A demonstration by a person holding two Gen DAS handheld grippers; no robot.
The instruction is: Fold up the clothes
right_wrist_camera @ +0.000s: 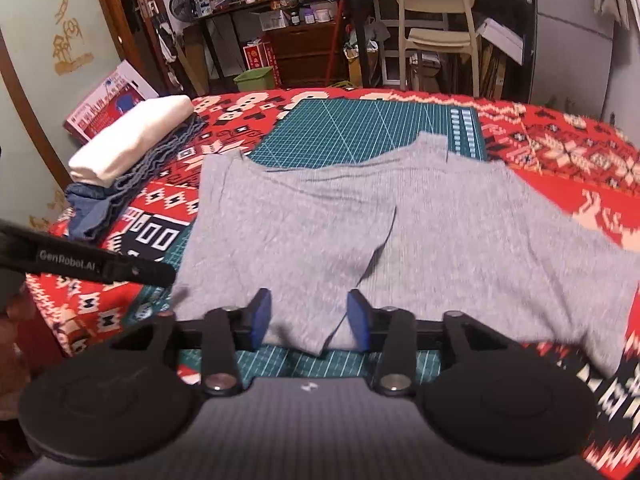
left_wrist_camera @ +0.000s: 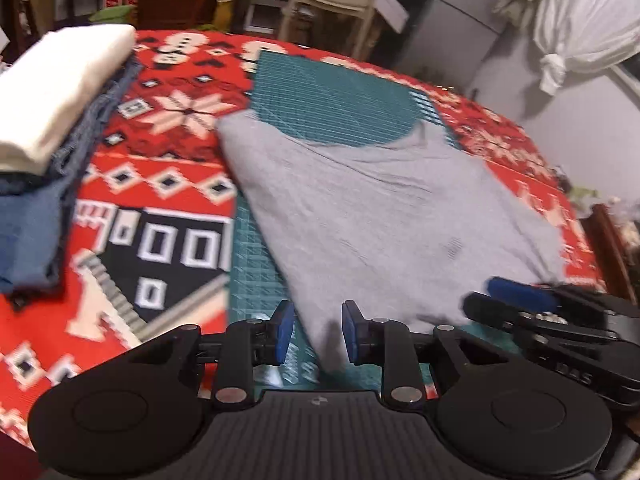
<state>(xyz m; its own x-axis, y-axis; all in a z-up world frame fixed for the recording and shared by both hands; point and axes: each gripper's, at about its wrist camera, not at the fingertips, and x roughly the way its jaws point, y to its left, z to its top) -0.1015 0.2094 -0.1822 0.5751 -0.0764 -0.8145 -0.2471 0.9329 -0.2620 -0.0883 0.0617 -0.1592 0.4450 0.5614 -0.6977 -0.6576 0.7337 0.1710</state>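
A red patterned cloth [right_wrist_camera: 560,152] covers the surface and fills most of both views. On it, a green cutting mat [right_wrist_camera: 360,128] runs from the upper centre of the right wrist view down to the lower centre.

The grey garment [right_wrist_camera: 360,220] lies spread flat over the mat in the middle of the frame, its right part reaching onto the red cloth. One flap is folded across the left half, and its edge runs diagonally down to the near hem. In the left wrist view the same garment [left_wrist_camera: 380,216] fills the centre and right.

At the upper left of the right wrist view sits a stack of folded clothes [right_wrist_camera: 132,144], a cream piece on top of blue ones, well apart from the grey garment.

The right hand-held gripper [right_wrist_camera: 308,320] is at lower centre with its jaws wide apart, the garment's near hem between the blue pads. The left hand-held gripper [left_wrist_camera: 316,332] is likewise wide, its pads astride the garment's near corner, which is blurred. Neither is seen to pinch the cloth.
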